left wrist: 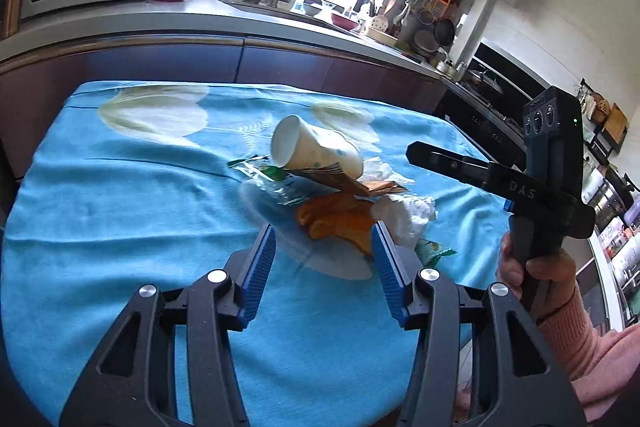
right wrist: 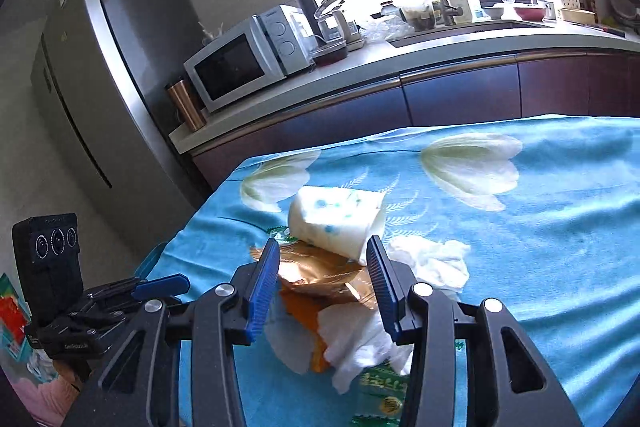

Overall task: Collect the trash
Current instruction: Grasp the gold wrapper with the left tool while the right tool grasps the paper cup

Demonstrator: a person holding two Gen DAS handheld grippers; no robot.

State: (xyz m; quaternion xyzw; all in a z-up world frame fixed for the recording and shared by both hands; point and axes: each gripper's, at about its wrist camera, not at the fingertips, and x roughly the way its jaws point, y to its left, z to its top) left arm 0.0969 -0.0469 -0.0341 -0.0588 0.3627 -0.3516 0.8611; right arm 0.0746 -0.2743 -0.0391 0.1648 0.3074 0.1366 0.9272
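Both claws, left gripper point(left wrist: 323, 253) and right gripper point(right wrist: 323, 285), hang spread and empty over the trash pile point(left wrist: 332, 187) mid-table point(left wrist: 120, 187), where a clumsy nudge could roll the tipped paper cup point(left wrist: 316, 151) away.

- Your left wrist view looks down across the blue tablecloth point(left wrist: 120, 207) from 6 o'clock, close.
- Your right wrist view angles likewise; both share the paper cup point(left wrist: 316, 149) point(right wrist: 340, 223).
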